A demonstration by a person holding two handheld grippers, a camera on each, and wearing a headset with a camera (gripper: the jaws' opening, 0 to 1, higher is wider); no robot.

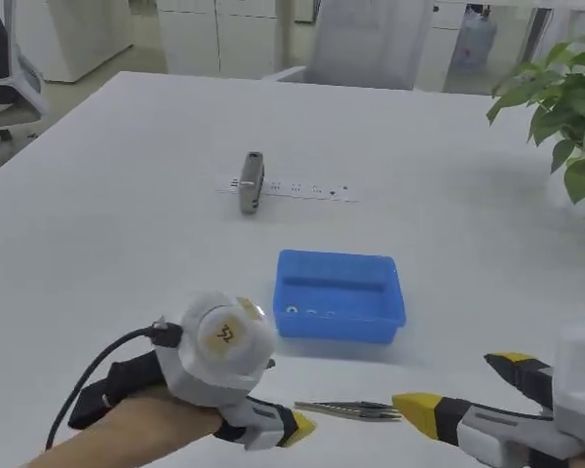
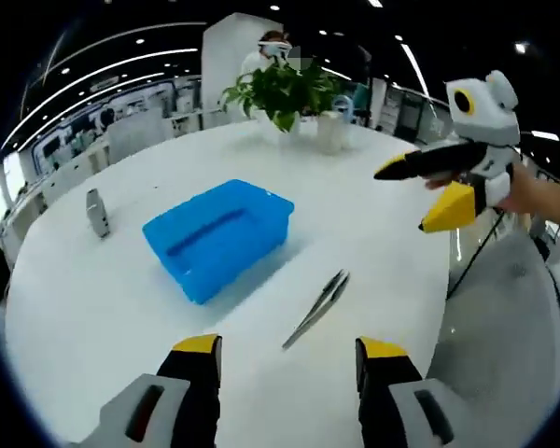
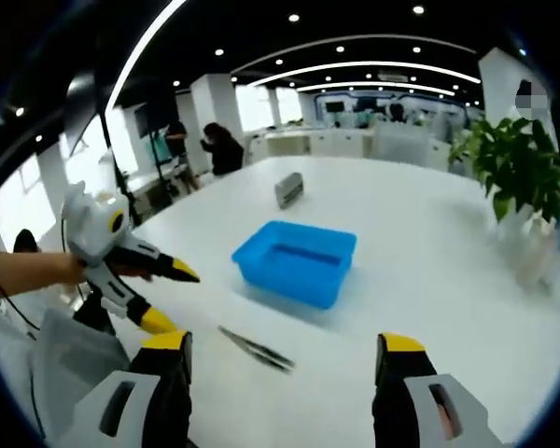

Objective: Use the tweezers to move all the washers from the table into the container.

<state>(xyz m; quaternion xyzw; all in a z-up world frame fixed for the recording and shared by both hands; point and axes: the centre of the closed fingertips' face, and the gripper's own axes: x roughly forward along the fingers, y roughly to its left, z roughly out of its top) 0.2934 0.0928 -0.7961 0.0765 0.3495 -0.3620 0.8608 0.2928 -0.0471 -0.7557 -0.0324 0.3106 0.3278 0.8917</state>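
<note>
While tweezers lie loose | left hand-held gripper wide | right hand-held gripper wide | container contents unclear

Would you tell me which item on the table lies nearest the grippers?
The tweezers, lying flat between the left gripper and the right gripper; the blue container sits farther back and the grey block farther still.

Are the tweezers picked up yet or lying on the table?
Lying flat on the table. The tweezers rest in front of the blue container; the left gripper and right gripper are both open, neither holding them.
</note>
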